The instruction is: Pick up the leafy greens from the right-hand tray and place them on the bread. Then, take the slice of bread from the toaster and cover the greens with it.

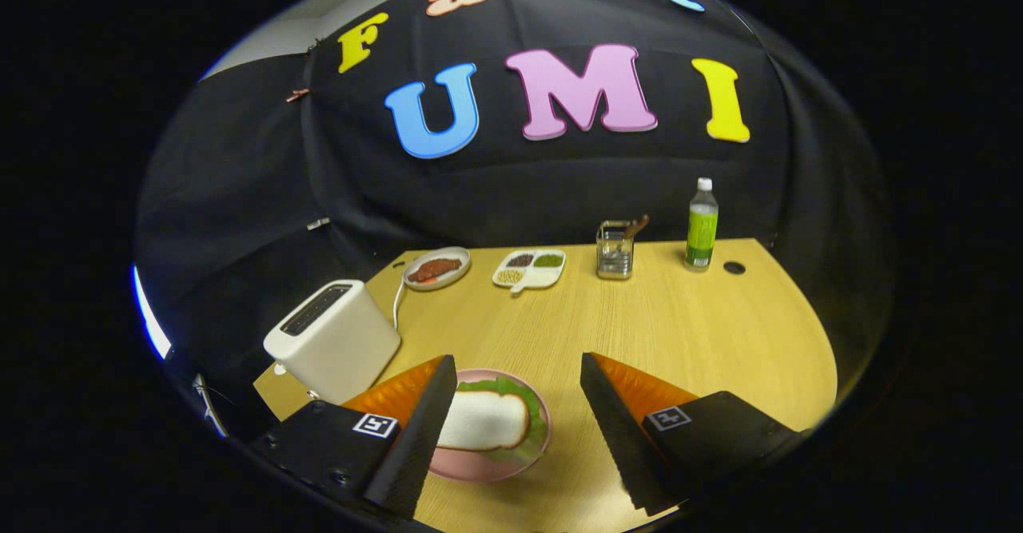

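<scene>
Wooden bench [687,333], broad and mostly bare, carrying everything. At its near left corner, a white toaster [332,341], slots dark on top, no slice visibly standing out of them (hard to be sure at this angle), cord trailing away behind. Just ahead of the claw [511,437], a pink plate [479,465] holding a bread slice [483,421] laid flat over leafy greens [537,425], green frill peeking out around the crust on the far and right sides. Partly hidden by the left finger, that plate, so no telling whether a second slice lies beneath the greens.

Along the far side of the bench, left to right: an oval dish [436,268] with something reddish on it, a white divided tray [529,268] with dark, green and pale fillings, a small wire holder [614,250] with a brown handle leaning out, a green bottle [702,225] with a white cap.

Claw spread wide and released, gripping nothing, hovering above the near edge of the bench.

Judging by the layout: both steps seemingly done, greens placed and covered. Next move calling for little beyond lifting clear without nudging the plate, perhaps a check of the top slice sitting square over the leaves.
</scene>
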The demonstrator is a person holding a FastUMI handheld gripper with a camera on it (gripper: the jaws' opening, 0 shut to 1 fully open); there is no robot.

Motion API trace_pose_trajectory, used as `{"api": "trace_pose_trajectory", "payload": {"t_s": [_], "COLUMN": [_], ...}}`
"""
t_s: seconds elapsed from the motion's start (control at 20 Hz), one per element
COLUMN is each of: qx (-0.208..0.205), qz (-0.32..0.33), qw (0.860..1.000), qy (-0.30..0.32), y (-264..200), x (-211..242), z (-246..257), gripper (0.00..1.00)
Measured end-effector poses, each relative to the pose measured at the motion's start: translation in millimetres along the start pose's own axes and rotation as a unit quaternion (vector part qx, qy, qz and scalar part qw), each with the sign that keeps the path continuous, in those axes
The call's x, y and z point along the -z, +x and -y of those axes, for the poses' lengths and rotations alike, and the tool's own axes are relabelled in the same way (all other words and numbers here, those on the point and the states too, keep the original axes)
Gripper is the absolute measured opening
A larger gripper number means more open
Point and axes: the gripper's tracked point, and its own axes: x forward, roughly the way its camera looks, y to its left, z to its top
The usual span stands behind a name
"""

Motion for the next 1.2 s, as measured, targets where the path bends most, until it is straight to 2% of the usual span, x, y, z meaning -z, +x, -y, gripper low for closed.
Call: {"api": "trace_pose_trajectory", "payload": {"t_s": [0.25, 0.55, 0.8, 1.2], "qx": [0.004, 0.042, 0.118, 0.127], "qz": [0.081, 0.173, 0.184, 0.182], "qw": [0.994, 0.974, 0.960, 0.960], "qy": [-0.069, -0.138, -0.174, -0.171], "y": [-61.3, -131.1, -164.0, -183.7], "x": [-69.2, -144.6, -157.4, -145.3], "z": [-10.9, -19.4, -2.8, -2.4], "gripper": [0.97, 0.96, 0.97, 0.97]}}
